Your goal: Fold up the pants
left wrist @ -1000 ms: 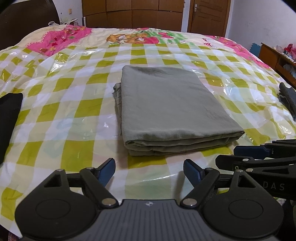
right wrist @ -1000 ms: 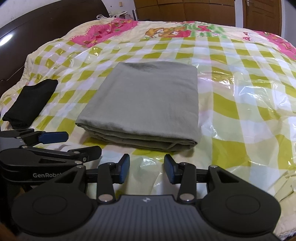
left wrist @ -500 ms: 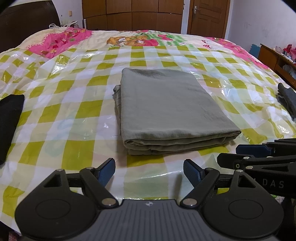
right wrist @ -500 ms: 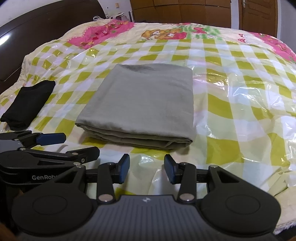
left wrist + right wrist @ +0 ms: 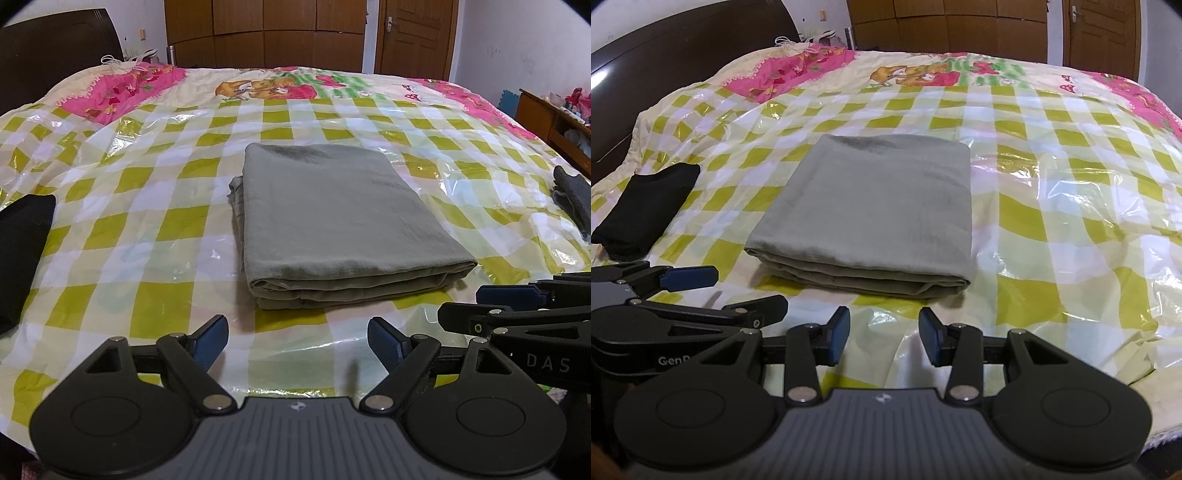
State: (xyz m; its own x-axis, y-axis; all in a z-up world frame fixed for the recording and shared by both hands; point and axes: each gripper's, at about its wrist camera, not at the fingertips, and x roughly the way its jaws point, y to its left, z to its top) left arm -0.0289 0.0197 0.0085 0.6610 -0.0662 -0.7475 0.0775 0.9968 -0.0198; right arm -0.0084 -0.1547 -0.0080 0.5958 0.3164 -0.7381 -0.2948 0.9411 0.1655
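The folded grey-green cloth pants lie mid-bed on the checked plastic sheet, a folded black garment to their left, both open-jawed grippers side by side before them.

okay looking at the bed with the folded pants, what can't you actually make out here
- Black garment: cut off by the left wrist view's left edge.
- Dark grey cloth: cut off by that view's right edge.
- Folded pants: inner layers hidden under the top fold.
- Shelf items: too small and blurred.

Two matching black handheld grippers with blue pads.
Left gripper and right gripper: round black discs, silver screws, ribbed grey bodies, white "DAS" and "GenR" lettering.
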